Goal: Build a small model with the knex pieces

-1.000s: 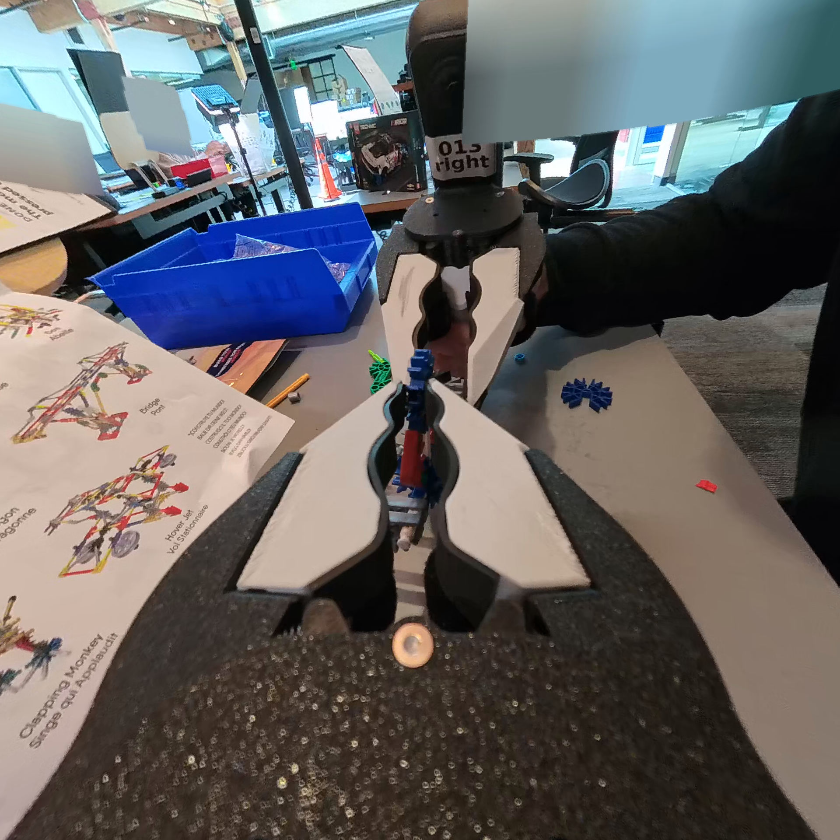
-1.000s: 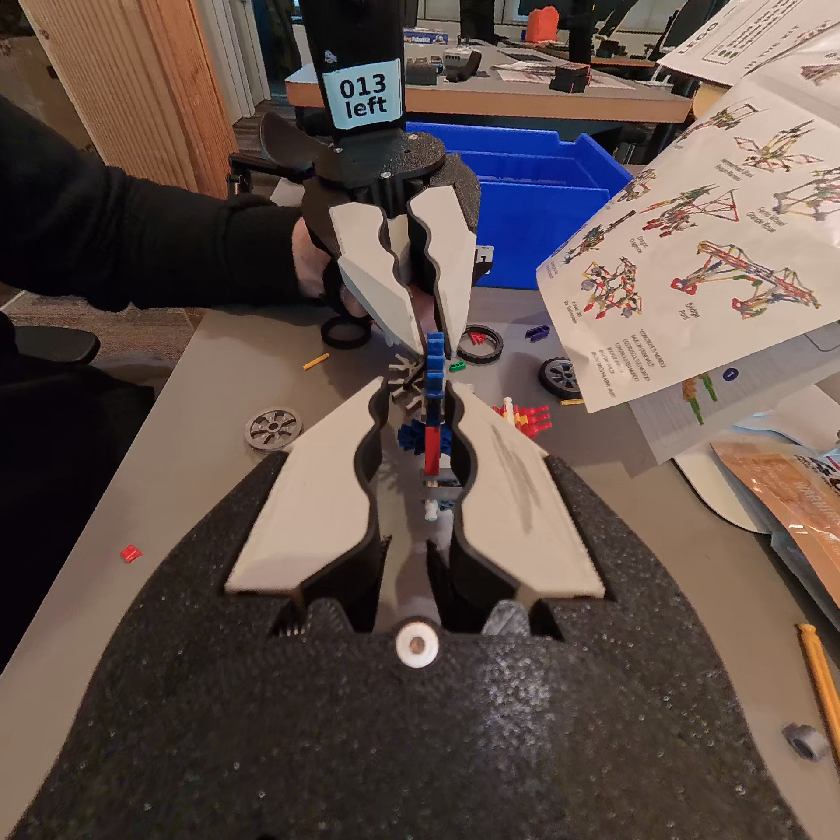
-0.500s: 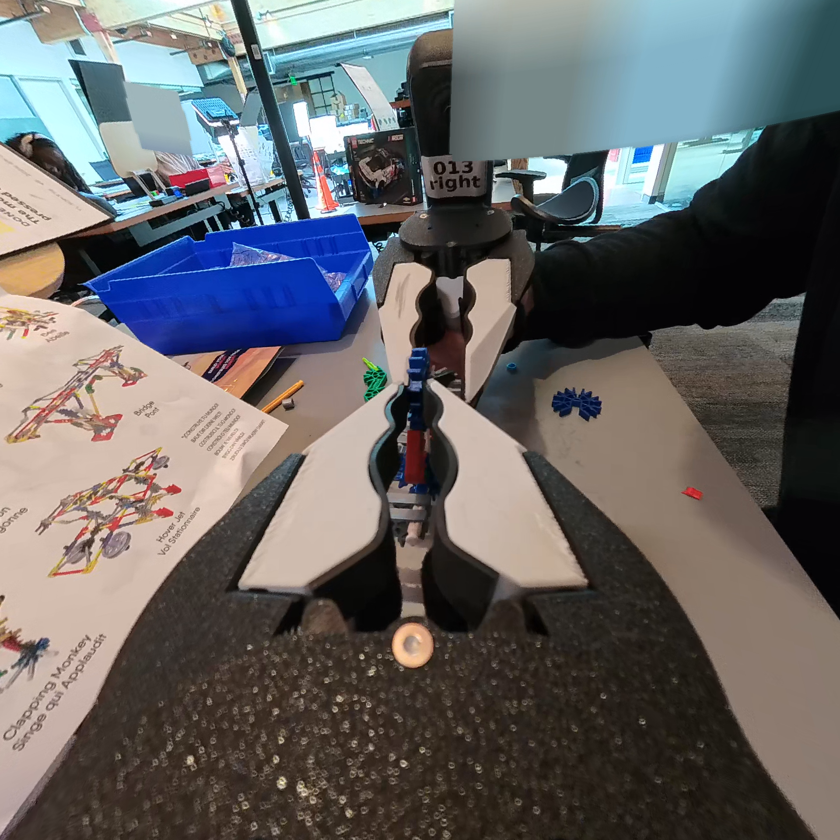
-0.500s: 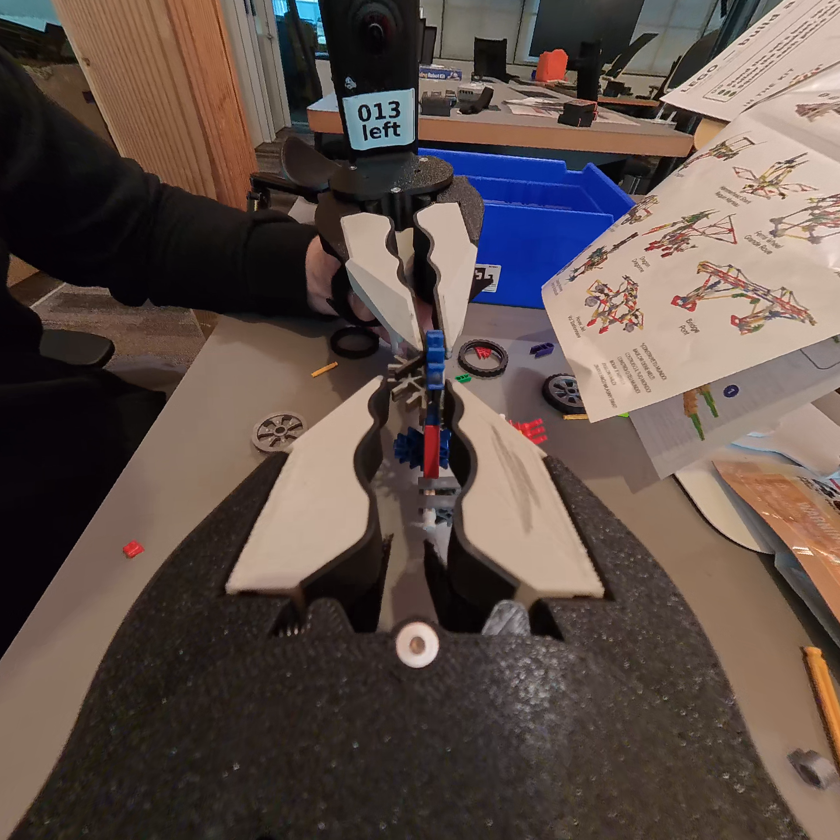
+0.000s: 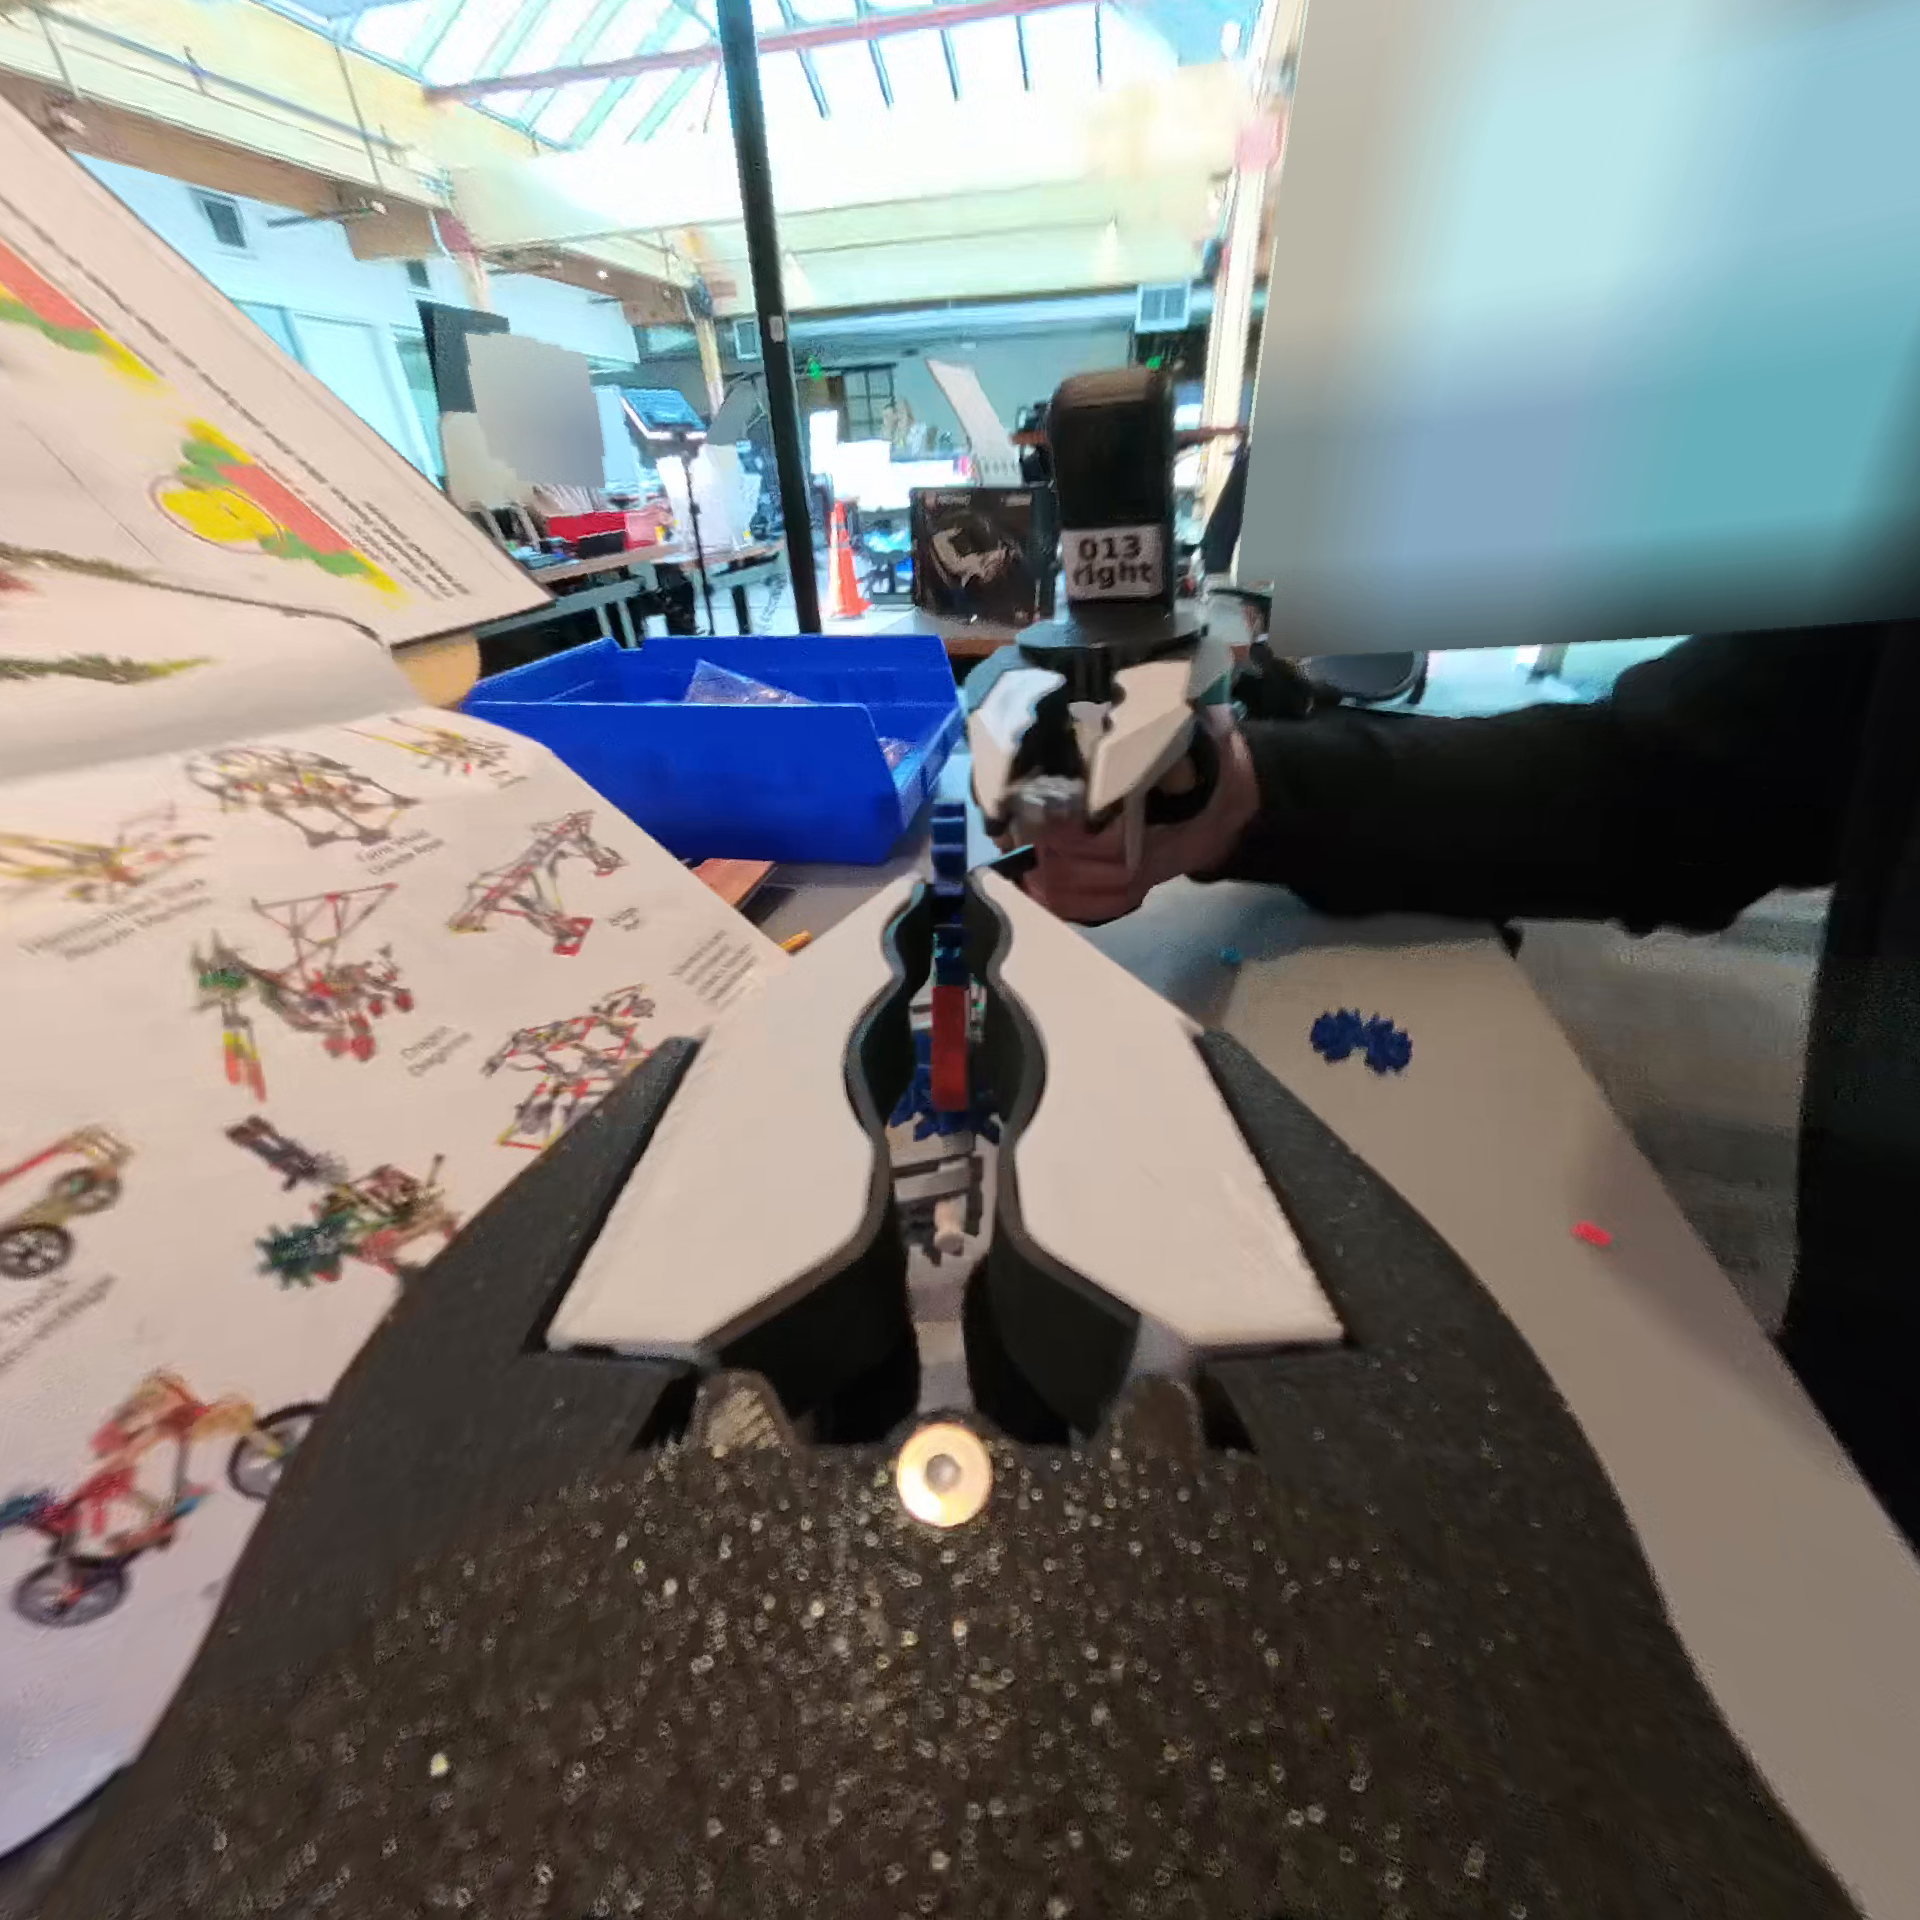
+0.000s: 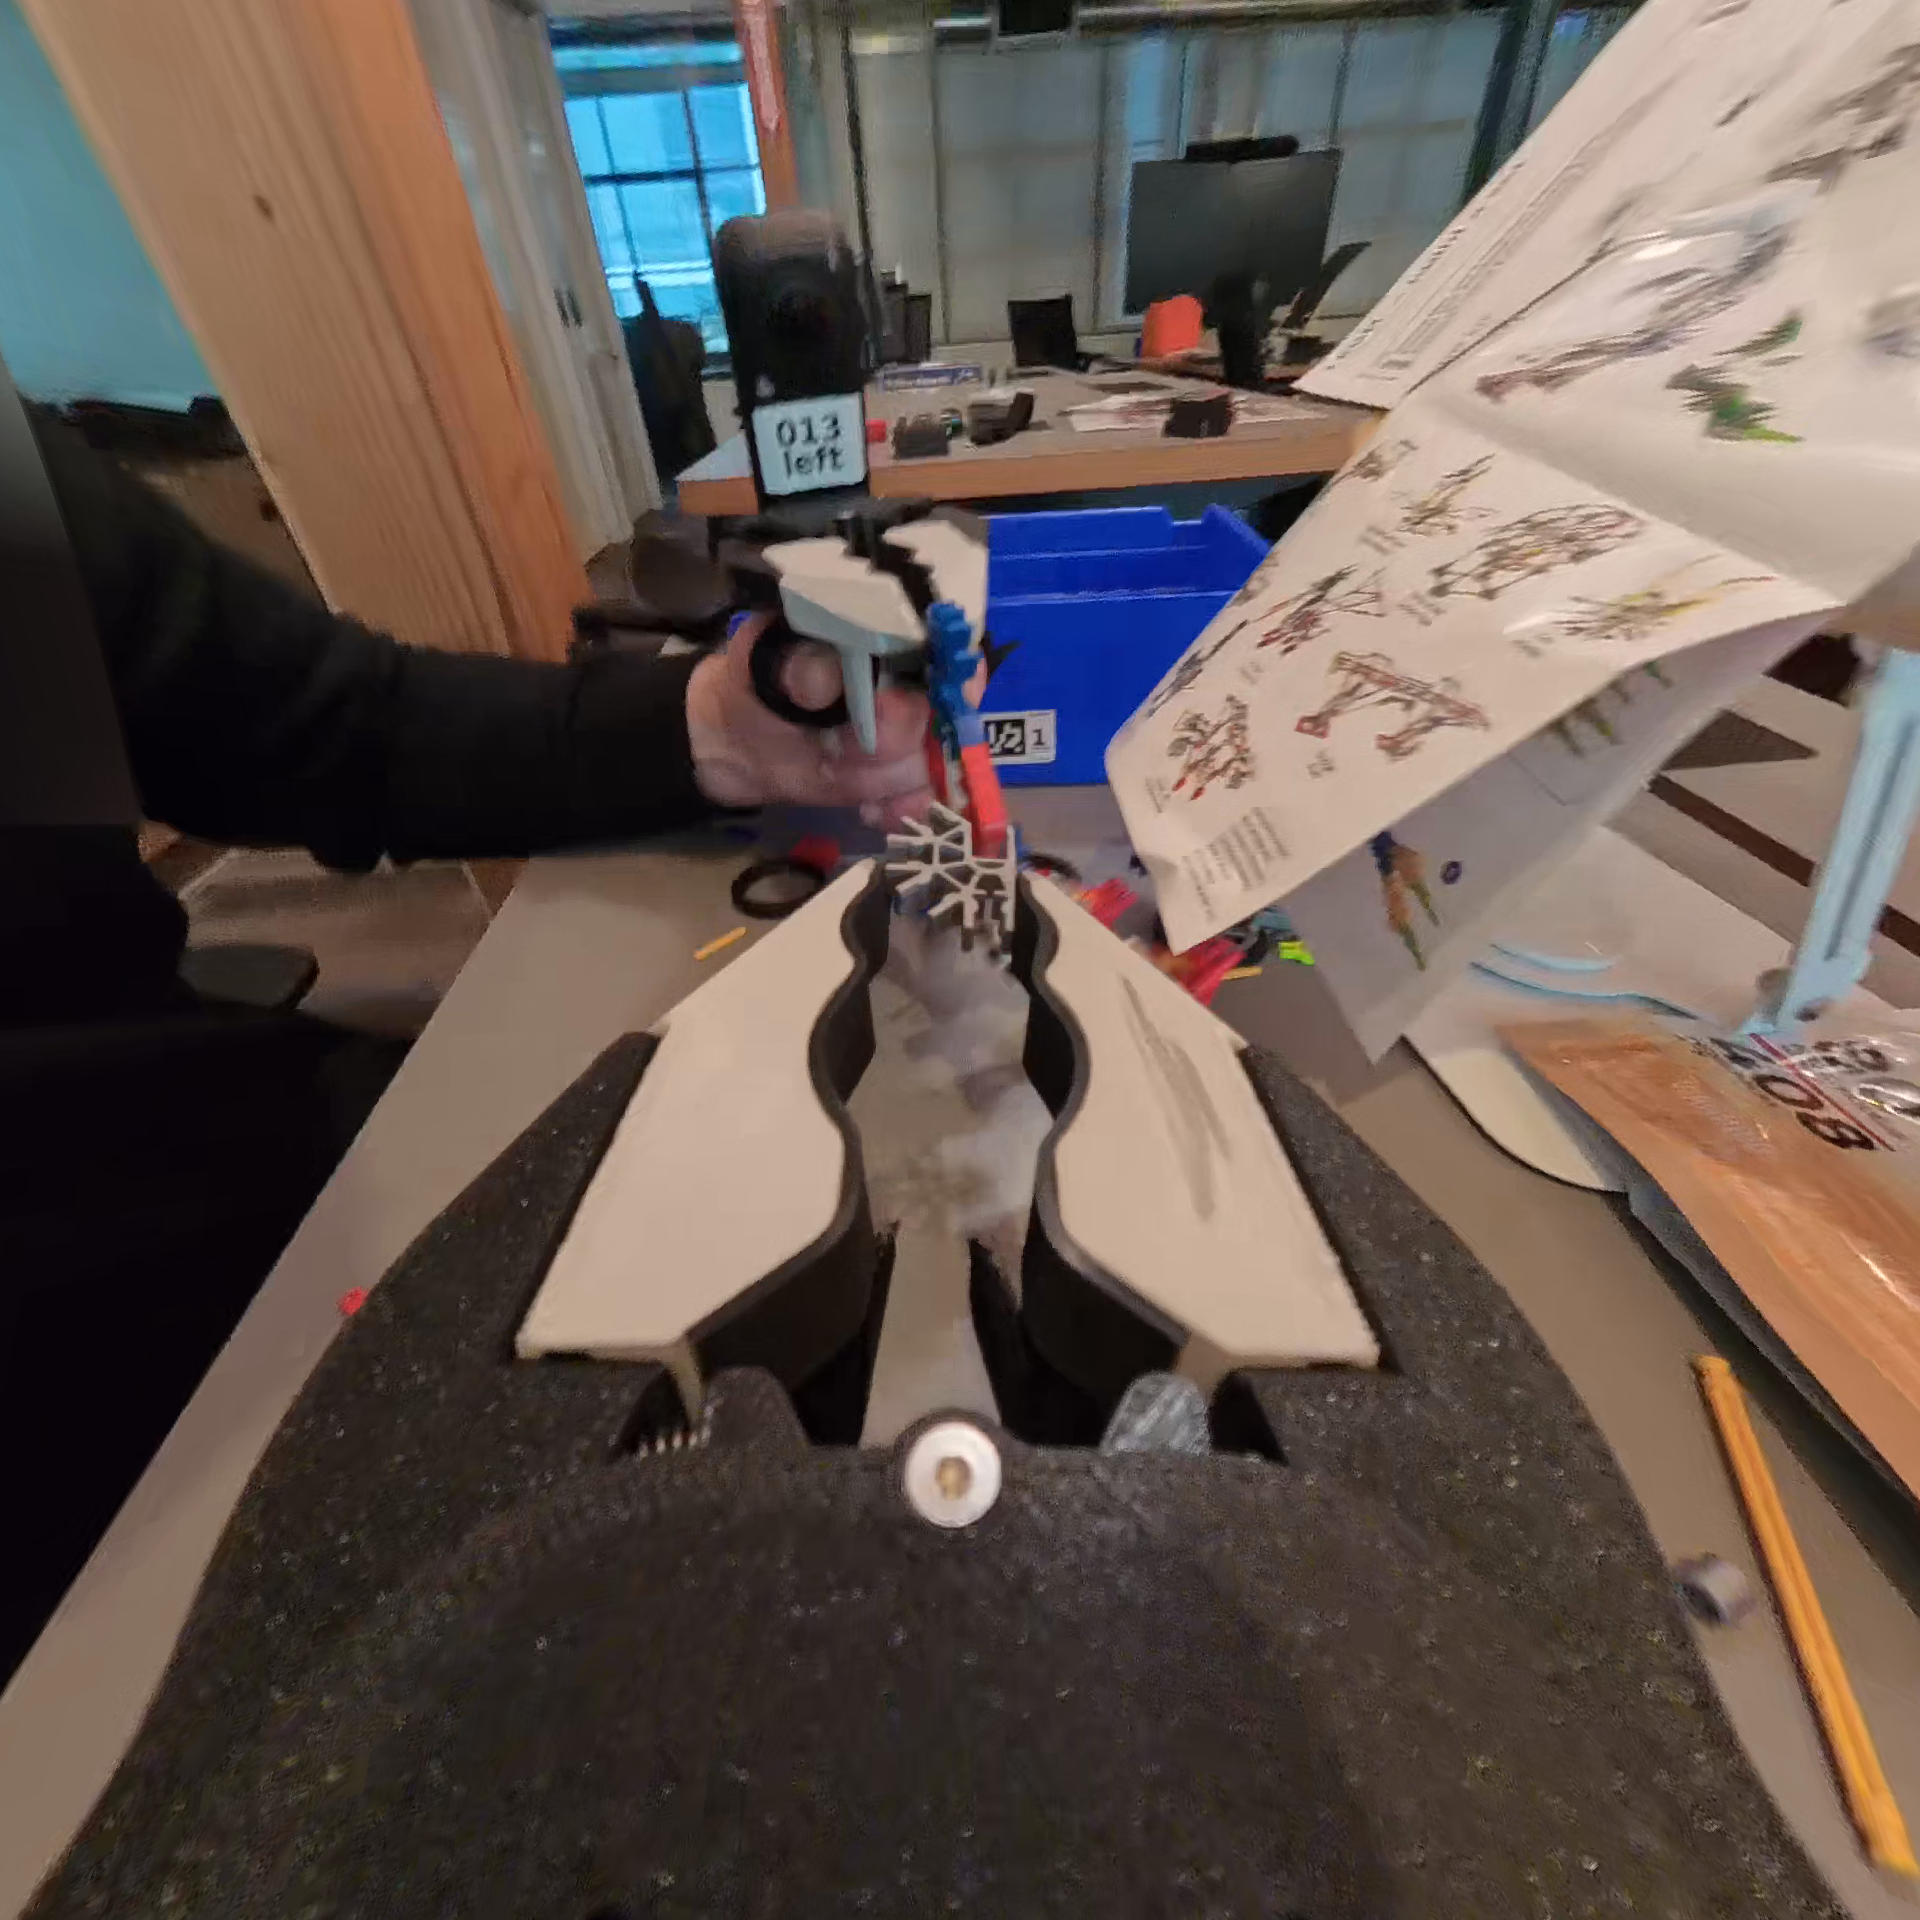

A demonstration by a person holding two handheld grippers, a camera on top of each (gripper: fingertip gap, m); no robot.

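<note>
My left gripper (image 5: pixel 948 883) is shut on a small toy assembly (image 5: pixel 948 1023) of a blue connector, a red rod and grey parts, held upright between its fingers above the grey table (image 5: pixel 1455 1091). My right gripper (image 6: pixel 951 878) is shut on a grey snowflake-shaped connector (image 6: pixel 940 857) at its fingertips. The two grippers face each other with a gap between them. In the right wrist view the left gripper (image 6: pixel 904 665) is farther off, with the blue and red assembly (image 6: pixel 961 717) hanging from it. In the left wrist view the right gripper (image 5: pixel 1055 821) holds the grey connector (image 5: pixel 1039 798).
A blue bin (image 5: pixel 727 769) stands behind the grippers. A large instruction sheet (image 5: pixel 312 987) hangs over the left side. Blue connectors (image 5: pixel 1359 1039) and a red bit (image 5: pixel 1590 1234) lie on the table. A black ring (image 6: pixel 774 888), loose coloured pieces (image 6: pixel 1195 935), a brown bag (image 6: pixel 1714 1143) and a yellow rod (image 6: pixel 1797 1600) lie nearby. Across from one pair of fingers to the other is roughly 8 cm.
The grippers have drawn apart and tilted up. The grey connector has come away with the right gripper, and the blue and red assembly has stayed in the left.
</note>
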